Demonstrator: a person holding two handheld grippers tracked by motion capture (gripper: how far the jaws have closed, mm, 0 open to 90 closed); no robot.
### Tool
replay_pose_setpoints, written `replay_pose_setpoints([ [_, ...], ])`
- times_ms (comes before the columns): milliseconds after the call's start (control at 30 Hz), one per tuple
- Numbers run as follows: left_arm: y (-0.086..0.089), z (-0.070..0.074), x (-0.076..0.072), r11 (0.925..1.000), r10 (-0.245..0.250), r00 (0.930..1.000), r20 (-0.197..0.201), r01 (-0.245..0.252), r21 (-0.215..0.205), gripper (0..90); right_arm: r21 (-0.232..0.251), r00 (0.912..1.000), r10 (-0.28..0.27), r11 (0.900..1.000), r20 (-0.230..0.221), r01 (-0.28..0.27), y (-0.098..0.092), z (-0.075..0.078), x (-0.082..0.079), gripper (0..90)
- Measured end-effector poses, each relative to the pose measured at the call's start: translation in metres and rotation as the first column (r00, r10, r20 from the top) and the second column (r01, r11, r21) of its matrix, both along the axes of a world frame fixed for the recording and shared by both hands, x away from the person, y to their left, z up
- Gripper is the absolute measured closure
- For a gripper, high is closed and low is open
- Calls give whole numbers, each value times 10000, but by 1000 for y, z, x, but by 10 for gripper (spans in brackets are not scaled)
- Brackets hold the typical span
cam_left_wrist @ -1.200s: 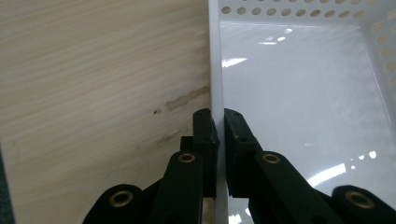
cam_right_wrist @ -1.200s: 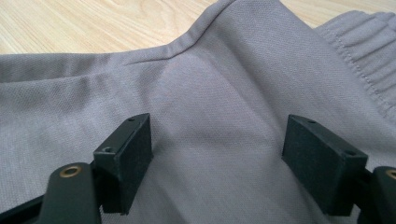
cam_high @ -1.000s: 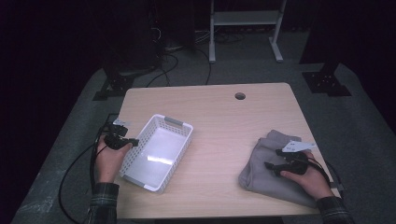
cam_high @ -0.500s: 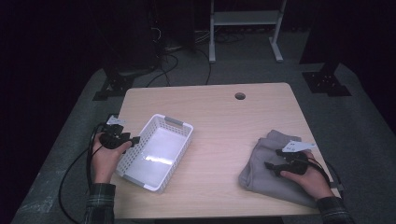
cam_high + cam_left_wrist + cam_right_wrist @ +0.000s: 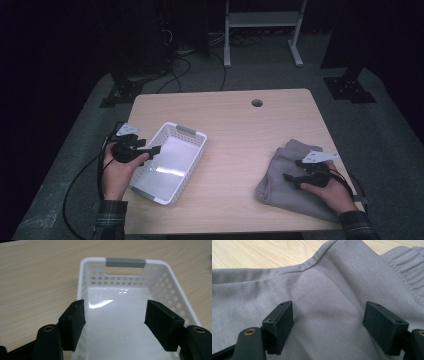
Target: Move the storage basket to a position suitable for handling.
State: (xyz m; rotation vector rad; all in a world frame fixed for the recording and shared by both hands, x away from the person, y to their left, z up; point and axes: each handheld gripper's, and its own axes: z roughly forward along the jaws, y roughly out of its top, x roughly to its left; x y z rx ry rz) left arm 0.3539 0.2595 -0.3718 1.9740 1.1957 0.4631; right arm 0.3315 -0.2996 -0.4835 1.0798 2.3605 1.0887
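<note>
At the near right of the bench (image 5: 230, 120), the right claw (image 5: 328, 327) hovers over a folded grey garment (image 5: 285, 182), its jaws spread wide with nothing pinched between them; the cloth lies flat beneath. At the near left, the left claw (image 5: 115, 325) points into the white perforated basket (image 5: 192, 137), its jaws having just been opening, apart and holding nothing. The basket stands empty, its grey handle (image 5: 125, 263) at the far end. A round hole (image 5: 257, 103) sits near the bench's far edge.
</note>
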Motion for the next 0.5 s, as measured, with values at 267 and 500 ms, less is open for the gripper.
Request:
replay_pose_setpoints([
  [267,-31,2,-13,9957,-893,9960,17,893,-262,282,-1,10000,0,10000,-2,0,0,0,0,227],
  [500,-57,3,-20,9881,-1496,9886,179,1502,-329,254,-15,10000,8,10000,9,-8,0,0,0,226],
])
